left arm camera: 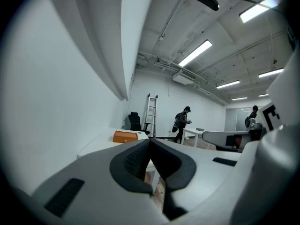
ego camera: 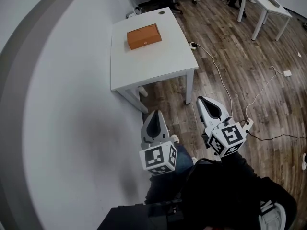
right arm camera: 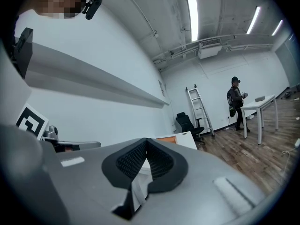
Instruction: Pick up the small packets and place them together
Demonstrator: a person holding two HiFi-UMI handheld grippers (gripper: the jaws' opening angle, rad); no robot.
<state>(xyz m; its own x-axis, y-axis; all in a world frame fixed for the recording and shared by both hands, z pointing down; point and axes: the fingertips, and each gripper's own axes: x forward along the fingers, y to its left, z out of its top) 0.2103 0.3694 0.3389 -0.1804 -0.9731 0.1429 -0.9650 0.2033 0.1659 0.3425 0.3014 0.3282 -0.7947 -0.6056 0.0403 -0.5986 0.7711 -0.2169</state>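
1. Pads pressed together on the left claw (left arm camera: 150,141), nothing between them. Same on the right claw (right arm camera: 146,141), closed and empty.
2. Both held about level, side by side ahead of the person's body, above the wooden floor (ego camera: 240,75) and well short of the white table (ego camera: 144,75).
3. Step in hand, judged: the approach, no grasp yet.
   - Come up square to the table's near edge.
   - Part each claw before reaching in, not over the target.
   - Keep both level so the pads arrive flat.
   - Mind the white cable (ego camera: 217,68) trailing across the floor beside the table leg.
4. No small packets showing in any view. Only an orange box (ego camera: 143,36) on the table, toward its far end. Possibly the packets' container, but cannot tell from here.
5. Box lying flat, long axis running from the wall side toward the room side. Slightly skewed in the head view, room-side end a little farther off. Heading of the packets themselves: not visible, so left open.
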